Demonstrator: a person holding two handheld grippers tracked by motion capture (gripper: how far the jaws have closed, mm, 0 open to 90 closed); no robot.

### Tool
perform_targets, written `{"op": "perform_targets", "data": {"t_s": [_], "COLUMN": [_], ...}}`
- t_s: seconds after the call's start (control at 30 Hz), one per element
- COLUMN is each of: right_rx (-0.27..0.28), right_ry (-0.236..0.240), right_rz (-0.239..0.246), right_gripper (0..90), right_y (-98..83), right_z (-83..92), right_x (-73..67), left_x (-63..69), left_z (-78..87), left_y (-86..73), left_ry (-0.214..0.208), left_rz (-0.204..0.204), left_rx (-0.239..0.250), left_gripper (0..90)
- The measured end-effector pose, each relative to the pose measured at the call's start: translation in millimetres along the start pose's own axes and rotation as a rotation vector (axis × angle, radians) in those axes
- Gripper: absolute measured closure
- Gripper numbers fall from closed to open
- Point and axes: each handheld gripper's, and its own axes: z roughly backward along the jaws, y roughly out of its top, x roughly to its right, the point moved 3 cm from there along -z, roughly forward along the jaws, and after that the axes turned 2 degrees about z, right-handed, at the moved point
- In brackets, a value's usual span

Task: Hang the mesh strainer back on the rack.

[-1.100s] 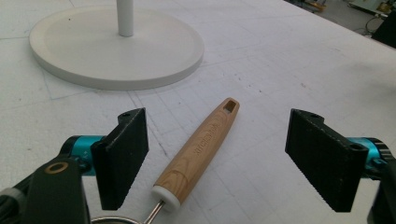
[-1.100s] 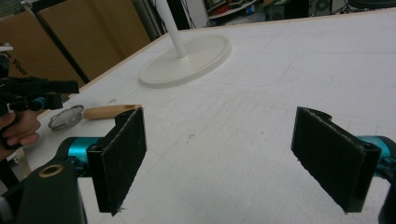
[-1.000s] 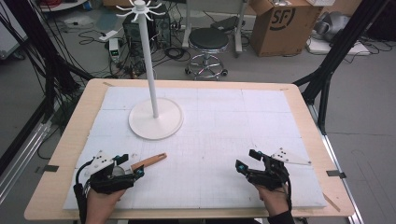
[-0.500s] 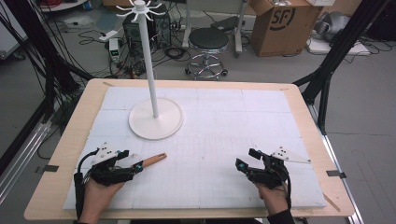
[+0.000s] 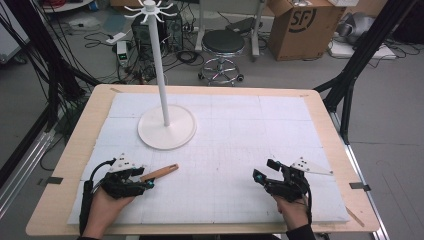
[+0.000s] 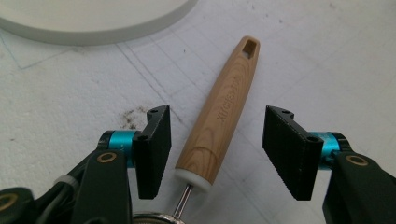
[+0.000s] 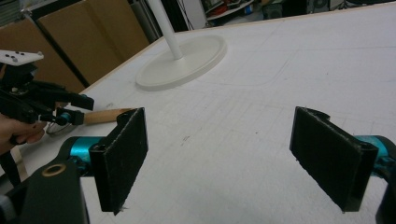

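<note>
Both grippers' fingers spread; left gripper point(image 6: 212, 154) straddles wooden handle point(image 6: 224, 112) near stand base point(image 5: 166, 127).

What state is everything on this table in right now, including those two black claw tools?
Left gripper: open, jaws either side of the handle, not touching it.
Right gripper: open, holding nothing.
Wooden-handled tool: lying flat on the mat.
White stand: upright, its hooks bare.

The left tool point(image 5: 145, 183) sits low at the near left of the worktop, gripped by the left hand point(image 5: 107, 199), its jaws parted and pointing right. The right tool point(image 5: 262, 172), held by the right hand point(image 5: 291, 205) at the near right, points left with jaws spread wide
</note>
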Motion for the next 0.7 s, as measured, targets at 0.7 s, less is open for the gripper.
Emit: {"op": "perform_targets", "data": {"t_s": [0.7], "right_rx": [0.008], "right_ry": [-0.007], "right_rz": [-0.009], "right_gripper": [19.6], "right_y": [-0.8], "right_z": [1.1], "right_x": [1.2], "left_x": [-3.2], "left_z": [-10.6], "left_y": [9.7], "left_ry": [0.000], "left_rz": [-0.098], "left_rx": [-0.194], "left_gripper": [57.9]}}
